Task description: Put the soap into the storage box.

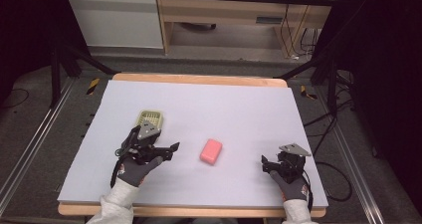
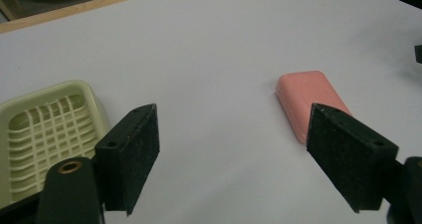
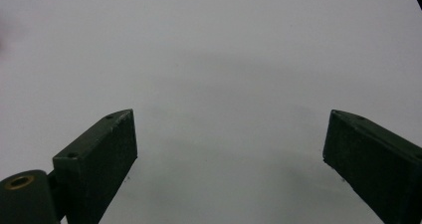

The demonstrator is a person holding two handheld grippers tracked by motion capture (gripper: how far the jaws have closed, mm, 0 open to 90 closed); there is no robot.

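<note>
Soap dish first, pale green with a slotted grid, sitting toward the table's left edge about halfway back. The left gripper hovers just in front of it, jaws spread wide with nothing between them, pointing to the right at the pink soap bar. The bar lies flat on the bare table near the middle, a bit closer to the front edge, well apart from the dish. Over by the right front corner the right gripper is parked low, jaws also wide apart and empty.

My guess on handling: the bar looks stiff and light, dry so probably not too slippery, but those rounded corners could squirt out of a sloppy pinch. I'd grab it across the short width, on the long flat sides, around the middle.

The left gripper view gives the dish grid and the bar's rounded edge up close, detail the high view blurs. The right gripper view has just its own jaws over plain table, while the high view gives the whole layout.
</note>
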